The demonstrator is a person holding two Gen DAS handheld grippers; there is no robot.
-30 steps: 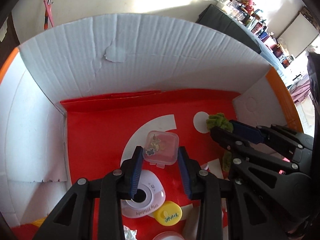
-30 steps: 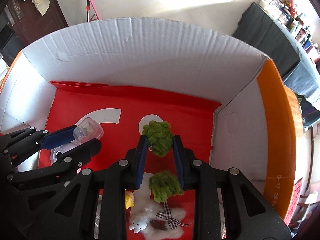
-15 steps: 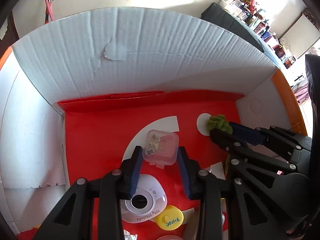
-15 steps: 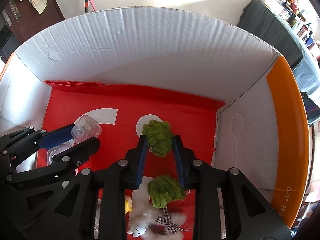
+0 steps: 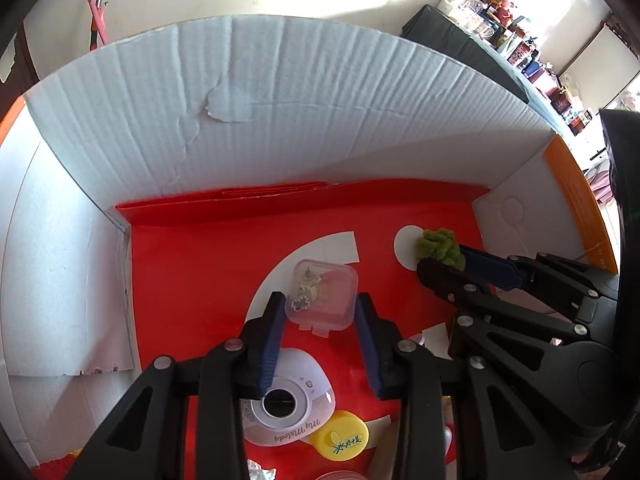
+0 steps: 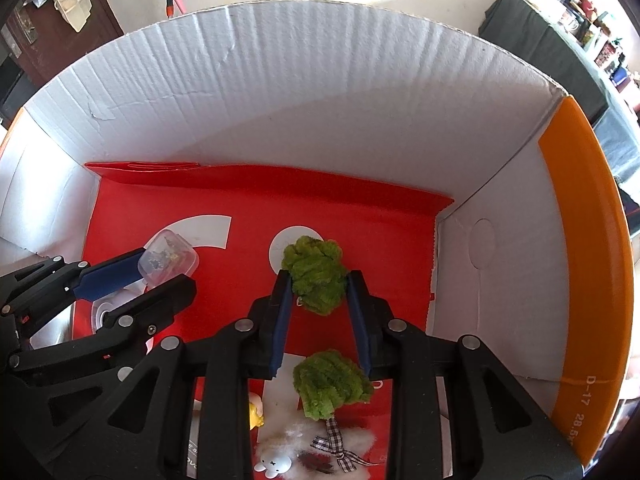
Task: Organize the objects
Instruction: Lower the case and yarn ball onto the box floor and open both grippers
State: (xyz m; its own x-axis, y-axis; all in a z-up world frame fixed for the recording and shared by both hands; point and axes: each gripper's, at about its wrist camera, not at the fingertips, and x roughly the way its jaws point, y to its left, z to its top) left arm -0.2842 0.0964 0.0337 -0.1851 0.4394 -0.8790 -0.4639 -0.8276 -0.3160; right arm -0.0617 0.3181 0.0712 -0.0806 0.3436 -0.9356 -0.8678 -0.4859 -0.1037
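While clamped, clear case point(image 5: 324, 296), green pompom point(image 6: 316, 276)

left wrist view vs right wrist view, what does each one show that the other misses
Only the left wrist view shows the yellow cap and the full white My Melody device. Only the right wrist view shows the second green fuzzy ball, the white bunny plush and the checked ribbon. Both show the cardboard box, the clear trinket case in the left tool, and the green fuzzy ball in the right tool.
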